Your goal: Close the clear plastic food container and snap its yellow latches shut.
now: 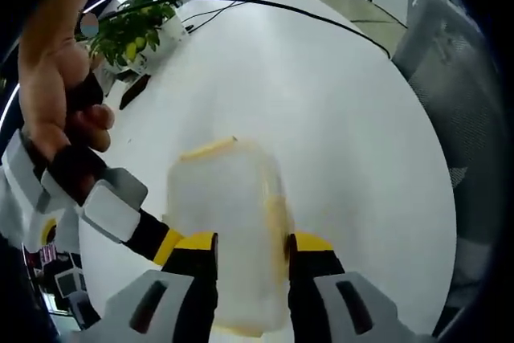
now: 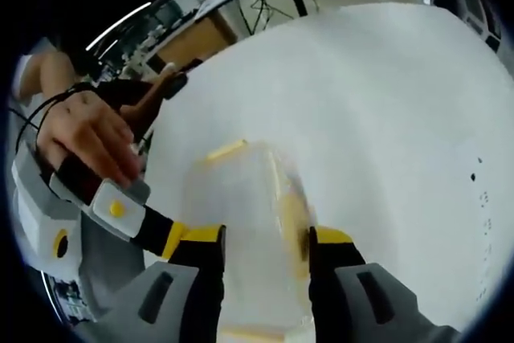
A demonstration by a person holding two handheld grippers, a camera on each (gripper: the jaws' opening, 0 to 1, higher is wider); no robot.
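The clear plastic container (image 1: 229, 222) lies blurred on the white table (image 1: 337, 118), with a yellow latch (image 1: 210, 149) at its far end and another along its right side. My left gripper (image 1: 254, 248) hangs over it with jaws apart, one on each side; I cannot tell whether they touch it. In the right gripper view the same container (image 2: 249, 214) shows a yellow latch (image 2: 226, 150) at its far edge, and my right gripper (image 2: 267, 248) straddles it, jaws apart. In each view another hand-held gripper (image 1: 112, 206) (image 2: 120, 210) reaches in from the left, its yellow-tipped finger beside the container.
A potted plant (image 1: 132, 26) stands at the table's far left, and a black cable (image 1: 305, 14) runs across the far side. A person's hand (image 2: 88, 138) grips the other tool on the left. Desks and office furniture (image 2: 193, 38) stand beyond the table.
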